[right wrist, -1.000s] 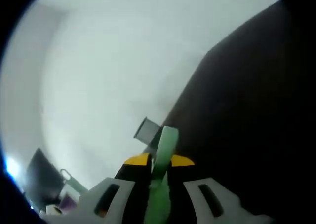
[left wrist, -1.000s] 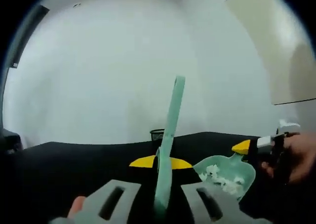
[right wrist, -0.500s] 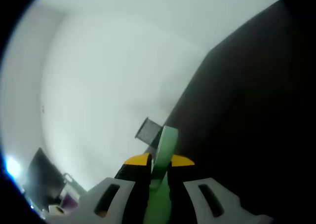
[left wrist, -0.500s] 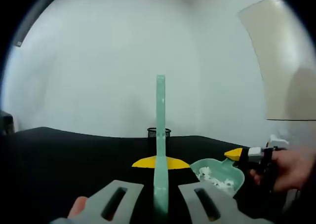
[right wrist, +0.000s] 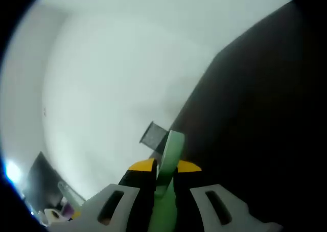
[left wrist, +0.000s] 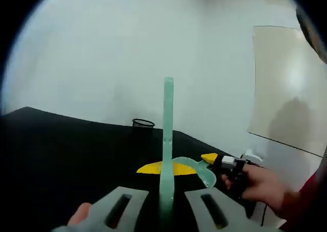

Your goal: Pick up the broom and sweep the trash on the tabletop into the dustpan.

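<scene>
The black tabletop (left wrist: pixel 61 150) runs far back to a white wall, a small mesh cup (left wrist: pixel 143 123) at its far edge. The left gripper (left wrist: pixel 166 168) is clenched on the broom (left wrist: pixel 167 135), whose flat green handle stands upright between the jaws. To the right, the dustpan (left wrist: pixel 196 169) hangs at the right gripper (left wrist: pixel 219 163), in a person's hand (left wrist: pixel 258 183). In the right gripper view, the right gripper (right wrist: pixel 163 166) is clamped on the dustpan's green handle (right wrist: pixel 171 150). Both look like light, stiff, smooth plastic, likely to twist; hold low on the handles.

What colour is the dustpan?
Mint green dustpan, clearest in the left gripper view.
</scene>
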`<state>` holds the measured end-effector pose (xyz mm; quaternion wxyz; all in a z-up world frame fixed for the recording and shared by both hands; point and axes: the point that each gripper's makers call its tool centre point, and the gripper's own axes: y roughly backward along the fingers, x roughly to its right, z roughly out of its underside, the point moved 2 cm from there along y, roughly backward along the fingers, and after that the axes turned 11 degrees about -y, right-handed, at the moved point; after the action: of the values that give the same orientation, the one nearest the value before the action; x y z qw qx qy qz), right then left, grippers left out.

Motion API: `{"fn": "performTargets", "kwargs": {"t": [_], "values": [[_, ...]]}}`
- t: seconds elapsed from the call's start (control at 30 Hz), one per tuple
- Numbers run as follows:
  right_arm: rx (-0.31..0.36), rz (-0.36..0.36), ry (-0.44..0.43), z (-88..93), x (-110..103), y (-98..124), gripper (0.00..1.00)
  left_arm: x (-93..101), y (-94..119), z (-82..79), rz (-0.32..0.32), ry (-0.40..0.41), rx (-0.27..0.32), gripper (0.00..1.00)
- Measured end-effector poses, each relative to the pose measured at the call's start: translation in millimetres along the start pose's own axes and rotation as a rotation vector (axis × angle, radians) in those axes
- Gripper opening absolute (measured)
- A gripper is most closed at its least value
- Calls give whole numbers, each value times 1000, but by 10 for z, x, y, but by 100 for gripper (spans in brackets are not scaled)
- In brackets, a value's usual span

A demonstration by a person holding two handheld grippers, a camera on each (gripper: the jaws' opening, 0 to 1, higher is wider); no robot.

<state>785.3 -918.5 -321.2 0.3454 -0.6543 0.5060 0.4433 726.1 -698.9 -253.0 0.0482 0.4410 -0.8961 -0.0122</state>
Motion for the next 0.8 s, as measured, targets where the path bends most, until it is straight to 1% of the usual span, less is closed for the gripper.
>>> {"fn": "performTargets", "kwargs": {"t": [0.07, 0.1, 0.13, 0.17, 0.2, 0.3, 0.4, 0.43, 0.47, 0.5, 0.53, 0.6, 0.67, 0.73, 0.8], "values": [[0, 0, 0, 0, -1, 1, 15, 60, -40, 8, 7, -17, -6, 0], [1, -1, 1, 0, -2, 1, 15, 54, -66, 37, -2, -42, -19, 0], [1, -1, 1, 1, -3, 1, 15, 57, -100, 65, 1, -47, -30, 0], [1, -1, 0, -1, -3, 3, 15, 81, -131, 85, 19, -30, -36, 0], [0, -3, -1, -1, -4, 2, 15, 108, -154, 85, 30, -14, -29, 0], [-1, -4, -5, -3, -1, 1, 15, 165, -221, 117, 38, -27, -37, 0], [-1, -2, -6, -5, 2, -2, 15, 225, -301, 131, 62, -16, -36, 0], [-1, -2, -7, -7, 3, -1, 15, 241, -323, 123, 70, -16, -28, 0], [0, -3, -8, -7, 4, -1, 15, 262, -346, 80, 83, -12, 0, 0], [0, -3, -9, -8, 4, 0, 15, 288, -372, 11, 101, 19, 42, 0], [0, -3, -10, -8, 4, -1, 15, 292, -385, -44, 109, 45, 66, 0], [-1, -3, -17, -9, 9, -2, 15, 282, -386, -119, 117, 32, 95, 0], [-3, -3, -23, -7, 11, -5, 15, 250, -368, -165, 116, 29, 103, 0], [-5, -2, -27, -6, 14, -8, 15, 182, -324, -235, 115, 23, 130, 0], [-5, -1, -30, -3, 14, -9, 15, 102, -271, -298, 124, 40, 162, 0]]}}
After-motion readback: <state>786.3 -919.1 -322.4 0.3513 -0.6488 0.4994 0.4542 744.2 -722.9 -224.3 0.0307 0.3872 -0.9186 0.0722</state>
